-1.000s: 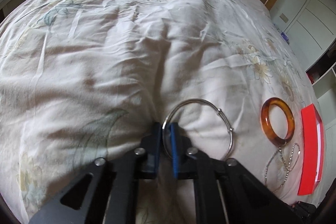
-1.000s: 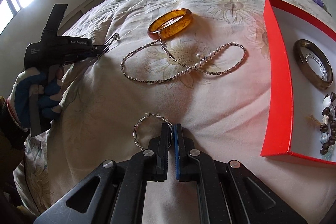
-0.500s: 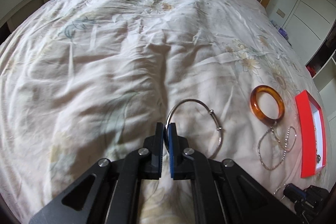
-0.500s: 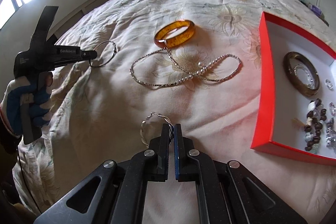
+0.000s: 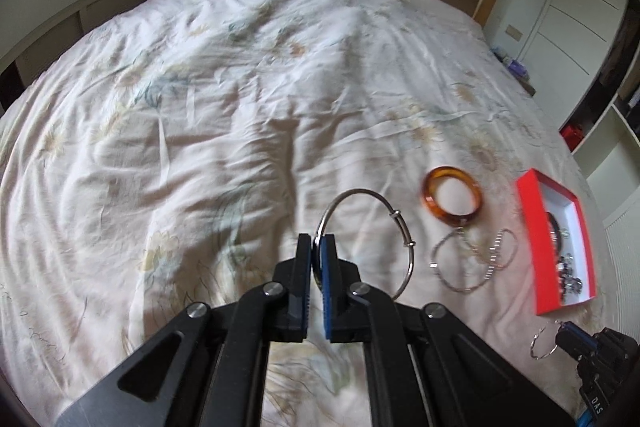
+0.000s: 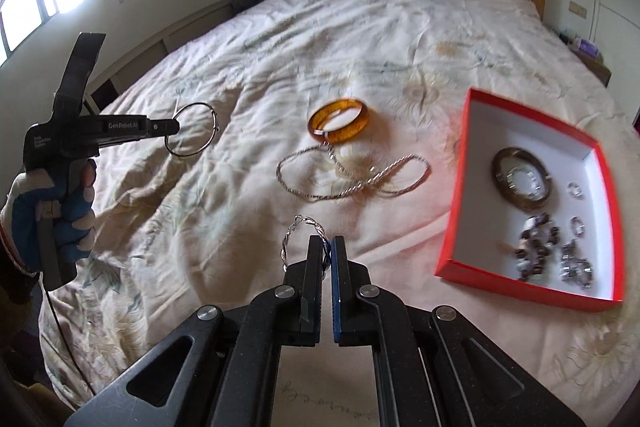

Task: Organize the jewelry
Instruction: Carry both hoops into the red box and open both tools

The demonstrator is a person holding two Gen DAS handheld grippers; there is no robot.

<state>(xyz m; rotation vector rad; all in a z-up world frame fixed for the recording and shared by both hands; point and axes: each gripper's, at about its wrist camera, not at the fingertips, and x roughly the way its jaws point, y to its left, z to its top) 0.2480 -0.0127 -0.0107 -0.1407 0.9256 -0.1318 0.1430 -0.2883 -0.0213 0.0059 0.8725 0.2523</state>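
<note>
A thin silver bangle [image 5: 366, 239] is pinched at its near rim between the pressed-together jaws of the left gripper [image 5: 319, 247], clear of the bed [image 5: 240, 87], its ring spreading ahead and to the right of the tips. A small twisted silver hoop [image 6: 306, 233] is pinched edge-on by the right gripper [image 6: 327, 247], its loop standing just left of the tips. Both are judged light, stiff and slippery wire rings, likely to swivel in the pads, so a hold across the wire itself is best. Neither ring has a long axis. Ahead of the right gripper lie an amber bangle [image 6: 339, 121] and a beaded chain [image 6: 352, 177], looped in a figure-eight running crosswise; the chain is judged limp and best lifted at its crossing. The red box [image 6: 456, 187] sits to the right.
</note>
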